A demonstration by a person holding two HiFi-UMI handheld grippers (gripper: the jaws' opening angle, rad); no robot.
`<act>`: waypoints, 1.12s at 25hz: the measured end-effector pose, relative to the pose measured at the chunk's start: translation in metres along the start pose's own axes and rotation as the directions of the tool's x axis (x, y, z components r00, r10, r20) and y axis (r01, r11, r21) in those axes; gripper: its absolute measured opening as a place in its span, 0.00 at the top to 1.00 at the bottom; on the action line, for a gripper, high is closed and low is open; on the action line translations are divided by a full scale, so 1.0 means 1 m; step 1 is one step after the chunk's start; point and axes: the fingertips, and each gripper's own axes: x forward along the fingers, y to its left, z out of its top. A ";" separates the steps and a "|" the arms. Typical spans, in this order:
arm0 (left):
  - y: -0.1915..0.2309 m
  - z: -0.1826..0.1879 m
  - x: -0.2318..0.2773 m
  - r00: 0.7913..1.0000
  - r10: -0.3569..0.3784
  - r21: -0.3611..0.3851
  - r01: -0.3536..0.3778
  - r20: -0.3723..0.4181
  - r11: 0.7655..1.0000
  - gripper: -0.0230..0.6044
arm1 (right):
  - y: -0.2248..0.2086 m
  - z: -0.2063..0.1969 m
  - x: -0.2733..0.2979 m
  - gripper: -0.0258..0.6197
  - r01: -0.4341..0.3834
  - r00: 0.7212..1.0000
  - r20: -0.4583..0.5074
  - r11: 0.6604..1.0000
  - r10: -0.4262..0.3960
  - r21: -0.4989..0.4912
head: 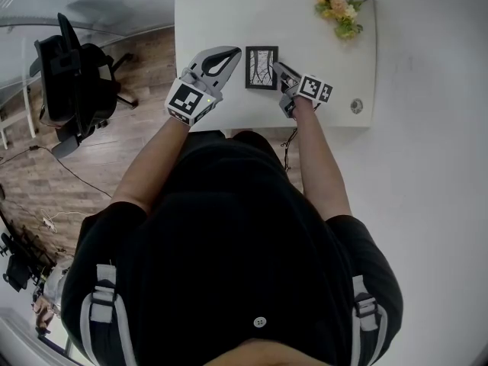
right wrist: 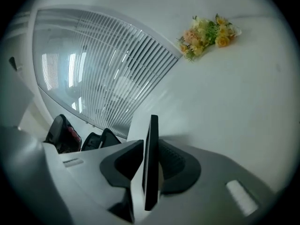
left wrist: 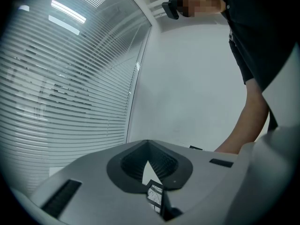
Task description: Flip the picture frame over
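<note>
- Head view: the picture frame point(head: 261, 67) lay picture-up near the middle of the white tabletop point(head: 213, 14). The left tool point(head: 233, 52) was just left of it and the right tool point(head: 284, 73) at its right edge. Flowers point(head: 338, 11) sat far right, and an office chair point(head: 72, 82) stood left.
- Left gripper view: the jaws were pressed together, holding nothing.
- Right gripper view: the jaws pinched the frame's thin edge. It looked light, stiff and possibly glass-fronted, so the rim seemed safest to grip.
</note>
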 end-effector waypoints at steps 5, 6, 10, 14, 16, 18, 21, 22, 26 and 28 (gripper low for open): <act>-0.001 0.011 -0.001 0.999 -0.004 0.002 0.004 0.039 1.000 0.96 | -0.006 -0.005 0.001 0.78 0.065 0.997 -0.026 0.997 -0.066 -0.050; -0.001 0.008 -0.003 1.000 -0.005 0.003 0.004 0.027 1.000 0.96 | -0.007 -0.006 0.000 0.78 0.073 0.997 -0.026 0.996 -0.075 -0.056; 0.000 0.008 -0.006 0.999 -0.001 0.006 0.000 0.033 1.000 0.96 | -0.007 -0.007 -0.001 0.78 0.092 0.995 -0.022 0.993 -0.094 -0.076; -0.001 0.009 -0.010 0.999 0.001 0.003 -0.001 0.035 1.000 0.96 | -0.001 -0.007 -0.001 0.78 0.092 0.995 -0.023 0.991 -0.094 -0.093; -0.001 0.007 -0.013 1.000 0.001 0.006 -0.001 0.026 1.000 0.96 | 0.003 -0.008 -0.002 0.77 0.101 0.994 -0.027 0.988 -0.105 -0.118; -0.002 0.010 -0.015 0.999 0.001 0.007 -0.001 0.034 1.000 0.96 | 0.006 -0.007 -0.002 0.75 0.118 0.992 -0.030 0.982 -0.124 -0.149; -0.002 0.010 -0.016 0.999 0.002 0.007 -0.002 0.036 1.000 0.96 | 0.005 -0.006 -0.004 0.72 0.142 0.989 -0.022 0.969 -0.149 -0.204; -0.002 0.011 -0.016 0.999 0.003 0.005 -0.003 0.041 1.000 0.96 | 0.006 -0.005 -0.005 0.72 0.148 0.988 -0.014 0.962 -0.156 -0.228; -0.002 0.011 -0.019 0.999 0.000 0.005 0.000 0.042 1.000 0.96 | 0.023 0.003 -0.007 0.72 0.171 0.984 0.010 0.915 -0.180 -0.366; -0.003 0.010 -0.020 0.999 -0.004 0.008 0.003 0.037 1.000 0.96 | 0.041 0.008 -0.009 0.72 0.164 0.985 0.022 0.886 -0.172 -0.434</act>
